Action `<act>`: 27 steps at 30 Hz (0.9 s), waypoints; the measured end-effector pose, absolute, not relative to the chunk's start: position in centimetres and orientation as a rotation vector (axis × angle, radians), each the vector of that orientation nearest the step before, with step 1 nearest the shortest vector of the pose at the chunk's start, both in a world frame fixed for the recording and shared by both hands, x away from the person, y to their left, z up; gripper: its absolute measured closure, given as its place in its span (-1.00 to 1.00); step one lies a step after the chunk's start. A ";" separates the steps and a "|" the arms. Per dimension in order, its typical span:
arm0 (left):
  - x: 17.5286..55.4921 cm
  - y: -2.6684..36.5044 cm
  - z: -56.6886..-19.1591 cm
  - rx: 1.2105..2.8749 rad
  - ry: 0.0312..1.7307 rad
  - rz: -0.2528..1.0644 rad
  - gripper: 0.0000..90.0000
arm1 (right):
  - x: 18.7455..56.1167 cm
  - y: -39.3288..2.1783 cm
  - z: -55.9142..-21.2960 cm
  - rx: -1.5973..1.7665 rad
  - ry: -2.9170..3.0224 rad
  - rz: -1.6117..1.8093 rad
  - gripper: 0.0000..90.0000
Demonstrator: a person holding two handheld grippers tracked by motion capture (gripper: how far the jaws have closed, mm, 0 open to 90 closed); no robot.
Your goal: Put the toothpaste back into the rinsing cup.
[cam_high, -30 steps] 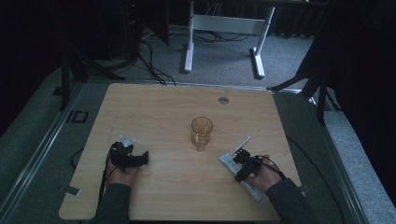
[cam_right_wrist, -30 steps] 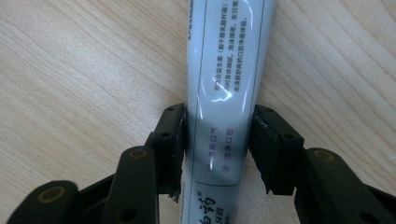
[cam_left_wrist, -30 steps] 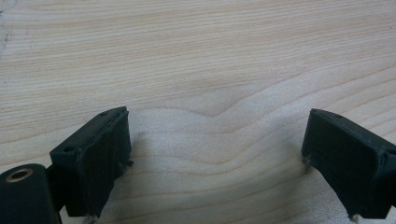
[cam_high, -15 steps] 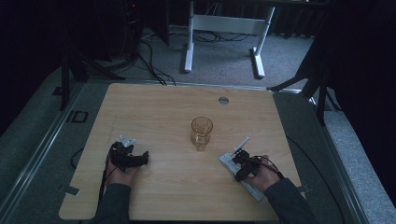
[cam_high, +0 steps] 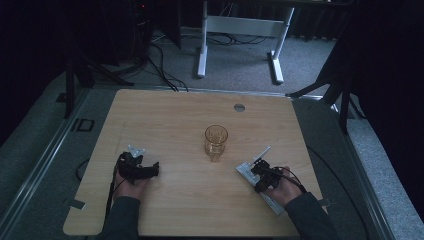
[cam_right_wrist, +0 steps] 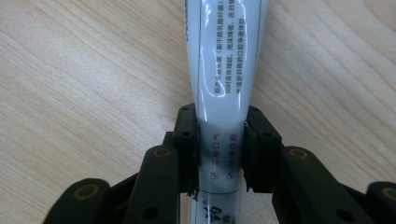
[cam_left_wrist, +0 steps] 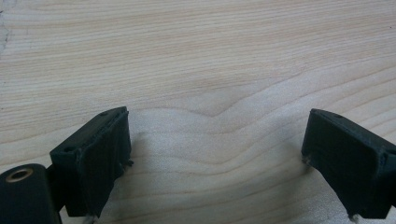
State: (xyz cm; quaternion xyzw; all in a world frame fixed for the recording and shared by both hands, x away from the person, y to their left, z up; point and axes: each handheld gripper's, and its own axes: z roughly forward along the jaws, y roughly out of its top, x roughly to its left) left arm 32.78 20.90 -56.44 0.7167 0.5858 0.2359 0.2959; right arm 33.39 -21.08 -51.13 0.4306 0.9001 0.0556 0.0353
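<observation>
Between the right claw [cam_right_wrist: 219, 149] pads, a white tube [cam_right_wrist: 224, 60], flat on the table [cam_right_wrist: 70, 93]

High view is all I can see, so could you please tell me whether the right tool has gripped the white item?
Observer: Yes; the right tool has just been closing its jaws, and they now press both sides of the white tube.
Operator: Is anything printed on it?
Observer: Small dark text runs along its length.
Operator: And the left tool?
Observer: Its jaws stand wide apart over the bare table, with nothing between them.
</observation>
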 end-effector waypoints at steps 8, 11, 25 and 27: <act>32.8 20.9 -56.4 1.907 1.558 0.628 -0.81 | 33.5 -22.3 -50.0 1.386 2.698 0.266 0.59; 32.8 20.9 -56.4 1.907 1.558 0.628 -0.81 | 33.6 -22.8 -49.8 1.407 2.679 0.297 0.59; 32.8 20.9 -56.4 1.908 1.558 0.627 -0.81 | 33.9 -24.0 -48.7 1.478 2.559 0.447 0.60; 32.8 20.9 -56.4 1.909 1.557 0.628 -0.81 | 34.0 -24.2 -48.3 1.482 2.525 0.480 0.61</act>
